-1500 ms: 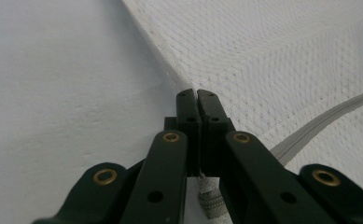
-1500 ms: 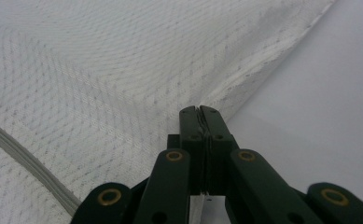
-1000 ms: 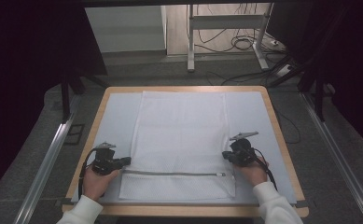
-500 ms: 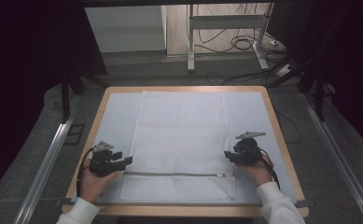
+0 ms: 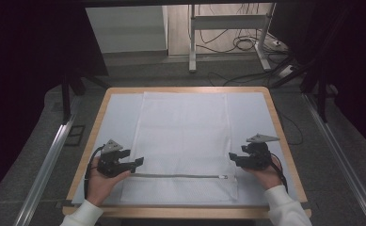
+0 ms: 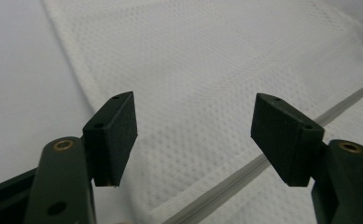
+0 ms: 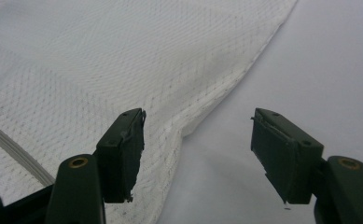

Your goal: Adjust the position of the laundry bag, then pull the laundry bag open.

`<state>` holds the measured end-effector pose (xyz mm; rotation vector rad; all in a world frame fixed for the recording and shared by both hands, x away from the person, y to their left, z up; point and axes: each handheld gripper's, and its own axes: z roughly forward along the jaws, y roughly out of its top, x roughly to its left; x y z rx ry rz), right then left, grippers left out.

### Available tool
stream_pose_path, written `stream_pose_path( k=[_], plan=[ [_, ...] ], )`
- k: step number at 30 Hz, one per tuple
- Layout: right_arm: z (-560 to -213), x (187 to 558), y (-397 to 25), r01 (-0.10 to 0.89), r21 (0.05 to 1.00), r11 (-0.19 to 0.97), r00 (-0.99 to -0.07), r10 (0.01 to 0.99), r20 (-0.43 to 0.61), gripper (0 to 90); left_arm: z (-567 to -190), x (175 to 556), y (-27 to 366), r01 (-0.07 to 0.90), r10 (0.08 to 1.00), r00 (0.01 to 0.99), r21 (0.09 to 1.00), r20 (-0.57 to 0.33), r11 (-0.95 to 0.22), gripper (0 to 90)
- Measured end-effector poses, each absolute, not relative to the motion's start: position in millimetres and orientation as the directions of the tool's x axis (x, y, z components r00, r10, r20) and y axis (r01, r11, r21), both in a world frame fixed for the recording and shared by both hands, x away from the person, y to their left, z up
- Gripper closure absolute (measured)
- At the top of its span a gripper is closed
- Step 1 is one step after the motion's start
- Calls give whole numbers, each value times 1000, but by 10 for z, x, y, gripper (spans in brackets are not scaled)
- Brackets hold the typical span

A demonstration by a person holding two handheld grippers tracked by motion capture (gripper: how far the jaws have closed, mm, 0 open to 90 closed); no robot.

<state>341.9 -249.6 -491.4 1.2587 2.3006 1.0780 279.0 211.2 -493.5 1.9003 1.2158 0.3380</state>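
A white mesh laundry bag (image 5: pixel 183 141) lies flat along the middle of the table, with a grey zipper (image 5: pixel 176 176) running across its near end. My left gripper (image 5: pixel 139 161) hovers open at the bag's left edge, just above the zipper's left end. In the left gripper view the mesh (image 6: pixel 193 84) and the zipper (image 6: pixel 244 172) lie between and beyond the spread jaws of that gripper (image 6: pixel 194 135). My right gripper (image 5: pixel 232 158) is open at the bag's right edge. The right gripper view shows the bag's hem (image 7: pixel 207 112) running between the jaws of this gripper (image 7: pixel 198 149).
The table (image 5: pixel 274 113) has a wooden rim and a pale grey-white mat (image 5: pixel 117 117) under the bag. Metal rails (image 5: pixel 49 160) run along both sides on the floor. Cables (image 5: pixel 246 44) and a stand's legs lie on the floor beyond the far edge.
Both hands have drawn back slightly from the zipper line; the left gripper has tilted up and moved a little left, and the right one has shifted outward to the bag's right edge.
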Motion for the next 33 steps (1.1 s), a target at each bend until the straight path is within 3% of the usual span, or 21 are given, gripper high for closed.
stream_pose_path(
  k=[33],
  plan=[
    [-4943,3345,-2627,588,741,325,-551,831,73,318,-4831,2845,1573,636,765,586,736,-266,-231,378]
  ],
)
